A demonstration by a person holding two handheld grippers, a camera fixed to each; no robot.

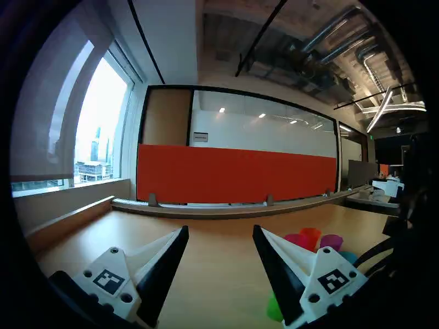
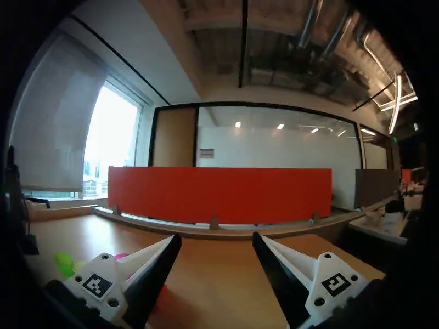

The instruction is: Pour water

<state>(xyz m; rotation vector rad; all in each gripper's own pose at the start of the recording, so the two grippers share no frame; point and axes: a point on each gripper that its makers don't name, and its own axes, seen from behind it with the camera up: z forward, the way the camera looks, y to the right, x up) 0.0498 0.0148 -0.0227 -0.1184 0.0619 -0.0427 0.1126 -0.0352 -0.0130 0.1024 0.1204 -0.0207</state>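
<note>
In the left gripper view my left gripper [image 1: 220, 230] is open above a wooden table [image 1: 219, 274], nothing between its fingers. Several coloured plastic cups stand to its right: an orange cup [image 1: 310, 236], a magenta cup [image 1: 296, 240], a purple cup [image 1: 331, 241], a teal one [image 1: 348, 256] and a green cup [image 1: 274, 308] partly hidden behind the right finger. In the right gripper view my right gripper [image 2: 217, 238] is also open and holds nothing. A green cup [image 2: 65, 263] and a pink cup [image 2: 121, 256] show at its left, partly behind the left finger.
An orange divider panel [image 1: 236, 176] runs along the table's far edge, with a glass-walled room behind it. A bright window [image 1: 99, 137] is on the left. Another desk with items [image 2: 384, 216] lies at the right. Bare wood lies ahead of both grippers.
</note>
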